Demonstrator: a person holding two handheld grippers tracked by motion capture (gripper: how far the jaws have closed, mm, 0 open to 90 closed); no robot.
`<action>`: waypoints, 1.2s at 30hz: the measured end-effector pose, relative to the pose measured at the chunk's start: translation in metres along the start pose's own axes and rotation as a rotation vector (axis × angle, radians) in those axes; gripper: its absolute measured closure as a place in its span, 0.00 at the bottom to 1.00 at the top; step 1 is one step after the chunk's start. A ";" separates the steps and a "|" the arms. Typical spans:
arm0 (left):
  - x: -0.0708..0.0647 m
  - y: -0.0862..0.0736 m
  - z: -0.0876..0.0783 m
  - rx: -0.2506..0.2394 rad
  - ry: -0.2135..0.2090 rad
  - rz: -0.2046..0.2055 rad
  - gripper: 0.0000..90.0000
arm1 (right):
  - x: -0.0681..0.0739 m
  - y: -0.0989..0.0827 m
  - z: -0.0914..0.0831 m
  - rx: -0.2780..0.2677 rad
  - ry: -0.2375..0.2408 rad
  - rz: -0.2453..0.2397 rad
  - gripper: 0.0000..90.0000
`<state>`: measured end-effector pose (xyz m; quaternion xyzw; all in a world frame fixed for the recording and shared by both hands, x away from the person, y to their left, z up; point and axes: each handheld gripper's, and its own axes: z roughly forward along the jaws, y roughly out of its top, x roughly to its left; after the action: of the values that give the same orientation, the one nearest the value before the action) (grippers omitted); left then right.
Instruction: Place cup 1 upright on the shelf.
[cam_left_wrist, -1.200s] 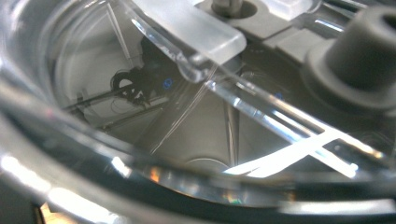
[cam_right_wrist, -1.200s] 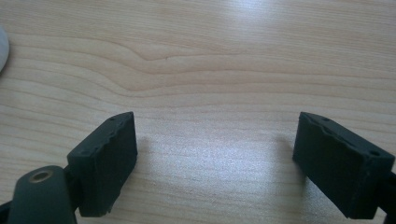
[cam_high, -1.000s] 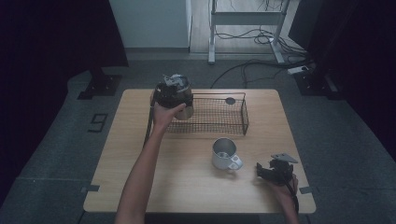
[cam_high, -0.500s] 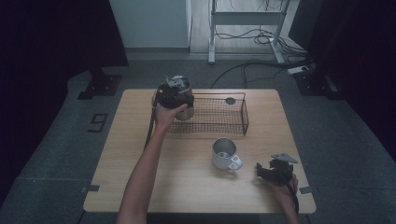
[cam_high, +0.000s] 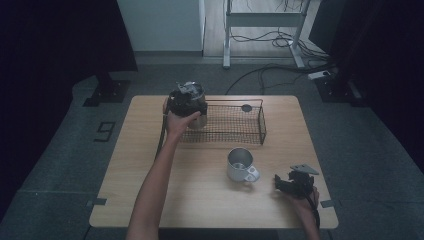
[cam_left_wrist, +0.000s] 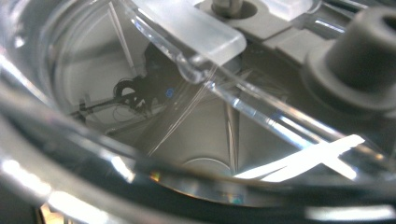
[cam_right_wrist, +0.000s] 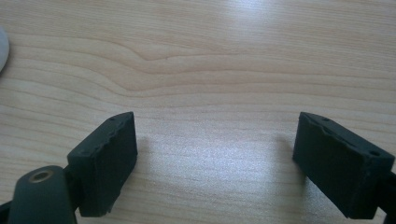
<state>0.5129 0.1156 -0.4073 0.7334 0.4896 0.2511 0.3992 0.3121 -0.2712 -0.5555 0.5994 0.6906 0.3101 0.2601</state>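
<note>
This is looking like a lab or recording studio rather than a home. A plain wooden desk (cam_high: 150, 200) is standing alone on grey carpet (cam_high: 65, 165), with black curtains (cam_high: 55, 45) hanging at the left and right and leaving the edges dark. Cables (cam_high: 265, 75) are trailing across the floor behind it toward a power strip (cam_high: 320, 75), past the white metal legs of a frame (cam_high: 227, 35). A taped mark (cam_high: 105, 131) is sitting on the carpet beside the desk.

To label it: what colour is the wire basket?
Black wire basket; clearest in the high view.
</note>
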 end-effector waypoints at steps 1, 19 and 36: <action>0.000 0.000 0.000 0.002 0.003 0.001 0.04 | 0.000 0.000 0.000 0.000 0.000 0.000 0.15; 0.010 -0.019 0.019 0.040 0.025 -0.024 0.04 | 0.000 0.000 0.000 0.000 -0.001 -0.001 0.15; 0.009 -0.031 0.032 0.063 0.027 -0.030 0.04 | 0.000 0.000 0.000 0.000 -0.001 -0.001 0.15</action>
<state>0.5243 0.1190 -0.4506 0.7347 0.5135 0.2397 0.3730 0.3121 -0.2712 -0.5555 0.5992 0.6908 0.3097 0.2603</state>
